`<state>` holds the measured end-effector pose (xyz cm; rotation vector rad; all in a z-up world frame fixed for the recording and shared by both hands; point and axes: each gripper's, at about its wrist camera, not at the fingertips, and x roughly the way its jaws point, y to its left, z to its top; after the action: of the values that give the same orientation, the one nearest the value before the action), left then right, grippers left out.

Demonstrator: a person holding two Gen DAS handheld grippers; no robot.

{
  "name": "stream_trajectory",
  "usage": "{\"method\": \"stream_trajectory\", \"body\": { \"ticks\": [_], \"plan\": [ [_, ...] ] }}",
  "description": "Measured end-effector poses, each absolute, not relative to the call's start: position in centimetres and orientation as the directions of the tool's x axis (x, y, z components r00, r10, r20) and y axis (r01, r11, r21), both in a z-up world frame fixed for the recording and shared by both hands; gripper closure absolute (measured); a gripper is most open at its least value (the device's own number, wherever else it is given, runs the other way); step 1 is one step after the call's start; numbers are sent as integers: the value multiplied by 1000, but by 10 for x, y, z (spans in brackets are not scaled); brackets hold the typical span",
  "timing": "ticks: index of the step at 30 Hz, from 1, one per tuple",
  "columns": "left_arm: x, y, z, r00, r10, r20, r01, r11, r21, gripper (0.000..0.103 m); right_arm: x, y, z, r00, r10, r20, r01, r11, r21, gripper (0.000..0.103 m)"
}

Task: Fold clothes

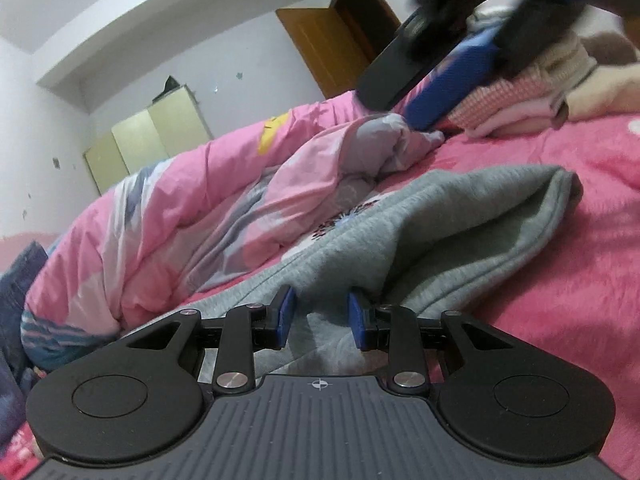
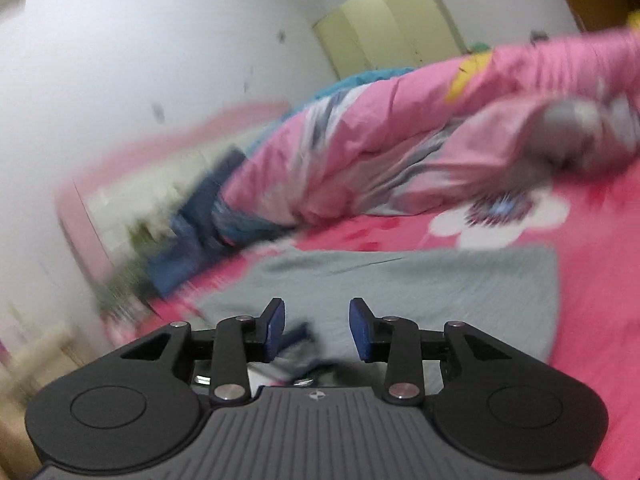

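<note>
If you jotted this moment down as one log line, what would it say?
left gripper: shut on grey fleece garment | right gripper: open, empty | garment partly folded on pink bedspread

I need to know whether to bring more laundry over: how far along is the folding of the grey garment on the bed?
Done: a stack of folded clothes sits at the back of the pink bed, and the grey garment is doubled over once. In hand: the left gripper pinches a grey fold; the right gripper is open and empty above it. Left: further folds and stacking.
</note>
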<state>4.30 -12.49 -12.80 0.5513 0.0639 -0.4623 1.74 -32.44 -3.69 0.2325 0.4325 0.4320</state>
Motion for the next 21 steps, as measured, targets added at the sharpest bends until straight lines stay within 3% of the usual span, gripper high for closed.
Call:
{"method": "stream_trajectory", "body": {
  "ticks": [3,6,14,21],
  "plan": [
    [42,-126,-131,900,-400,-174,430,747,506,74,38,-300,-36,795,357,-490,-345,931,117,64],
    [38,-128,-134,906,-391,-158,412,739,533,74,58,-282,-39,770,313,-556,-372,928,9,64],
    [28,-136,-146,926,-359,-113,347,698,626,74,105,-286,-32,681,371,-631,-436,898,57,64],
    [29,-136,-144,925,-356,-131,355,690,631,74,111,-264,-55,574,337,-747,-560,826,-58,64]
  ]
}}
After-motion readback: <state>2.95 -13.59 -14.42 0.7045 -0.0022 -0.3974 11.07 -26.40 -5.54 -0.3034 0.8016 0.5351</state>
